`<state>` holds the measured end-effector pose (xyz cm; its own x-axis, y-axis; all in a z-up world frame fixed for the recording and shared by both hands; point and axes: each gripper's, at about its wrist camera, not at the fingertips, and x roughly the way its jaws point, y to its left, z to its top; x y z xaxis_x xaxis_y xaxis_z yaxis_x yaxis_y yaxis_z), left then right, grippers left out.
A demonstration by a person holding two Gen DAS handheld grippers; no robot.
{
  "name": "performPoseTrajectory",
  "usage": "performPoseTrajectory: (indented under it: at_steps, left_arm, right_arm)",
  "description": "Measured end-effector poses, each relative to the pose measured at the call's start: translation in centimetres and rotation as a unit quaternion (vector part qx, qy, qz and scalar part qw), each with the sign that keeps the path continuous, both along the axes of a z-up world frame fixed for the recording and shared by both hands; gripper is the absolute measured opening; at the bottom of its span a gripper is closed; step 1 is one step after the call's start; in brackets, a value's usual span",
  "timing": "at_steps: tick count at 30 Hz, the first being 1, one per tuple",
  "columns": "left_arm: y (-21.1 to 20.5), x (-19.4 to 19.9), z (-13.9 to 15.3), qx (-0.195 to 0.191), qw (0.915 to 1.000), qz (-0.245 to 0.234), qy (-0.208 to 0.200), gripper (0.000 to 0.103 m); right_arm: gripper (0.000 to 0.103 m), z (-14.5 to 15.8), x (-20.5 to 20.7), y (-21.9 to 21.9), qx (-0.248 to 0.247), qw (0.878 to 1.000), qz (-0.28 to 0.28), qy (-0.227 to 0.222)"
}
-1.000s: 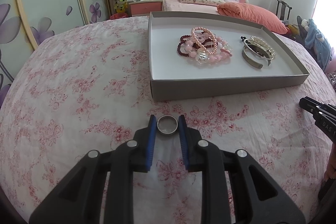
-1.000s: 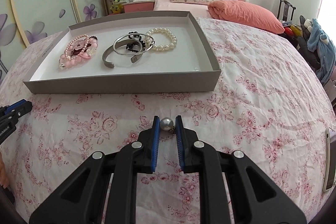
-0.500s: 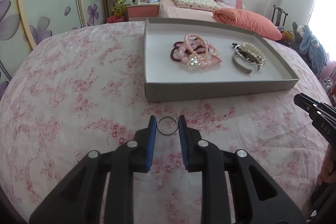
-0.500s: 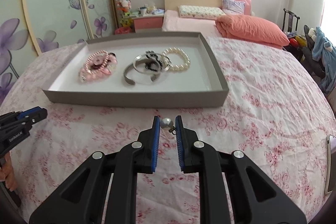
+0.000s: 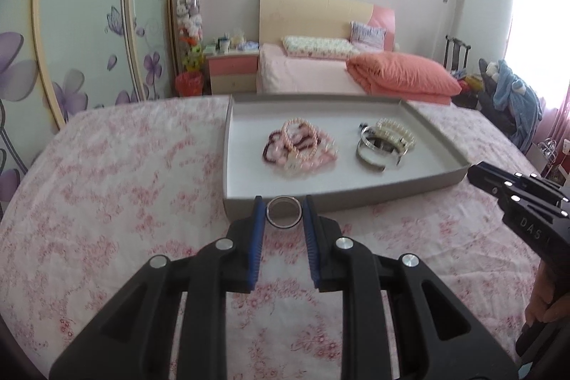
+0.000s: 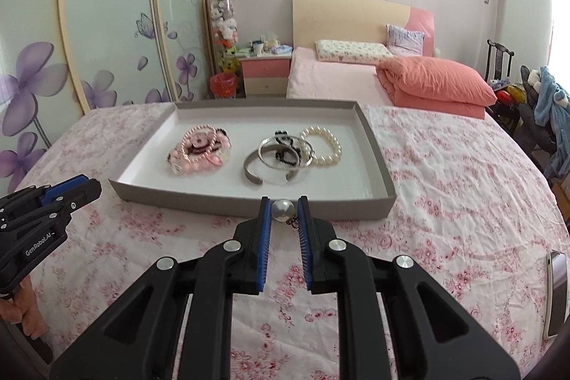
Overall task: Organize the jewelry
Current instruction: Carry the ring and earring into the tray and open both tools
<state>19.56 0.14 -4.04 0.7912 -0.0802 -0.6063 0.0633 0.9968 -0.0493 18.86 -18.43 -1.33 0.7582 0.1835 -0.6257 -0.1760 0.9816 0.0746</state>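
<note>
Left claw [image 5: 284,207] grips a silver ring [image 5: 284,212] between its blue pads, ring face toward the camera, held above the floral cloth [image 5: 117,198]. Just ahead of the fingertips: near wall of the grey tray [image 5: 356,198]. In the tray, ahead and slightly right of this claw, a heap of pink beads [image 5: 302,148]; further right, a metal cuff [image 5: 374,155] touching a pearl bracelet [image 5: 397,130]. Right claw body is seen at this view's right edge. Right claw [image 6: 283,207] grips a pearl bead [image 6: 282,209] at its pad tips; a small dark fitting hangs under the bead, detail too small to tell. Tray wall [image 6: 356,211] sits directly ahead of this claw too. From here, pink beads [image 6: 199,150] lie ahead-left, cuff [image 6: 254,166] straight ahead, pearl bracelet [image 6: 322,145] ahead-right, a black-and-white piece [image 6: 286,152] lying on the cuff. Phone [image 6: 555,294] lies on the cloth far right of the claw.
</note>
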Motion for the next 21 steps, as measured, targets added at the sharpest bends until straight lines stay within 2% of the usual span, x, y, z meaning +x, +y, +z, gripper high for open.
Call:
performPoseTrajectory:
  at_steps: [9, 21]
  left_arm:
    - [-1.3, -1.5, 2.6, 0.001, 0.9980, -0.005, -0.063, 0.022]
    - [-2.5, -2.3, 4.4, -0.008, 0.9945, -0.012, -0.103, 0.022]
  right_arm:
    - [0.016, 2.0, -0.9, 0.3, 0.008, 0.999, 0.001, -0.039]
    - [0.016, 4.6, -1.7, 0.4, 0.018, 0.995, -0.001, -0.096]
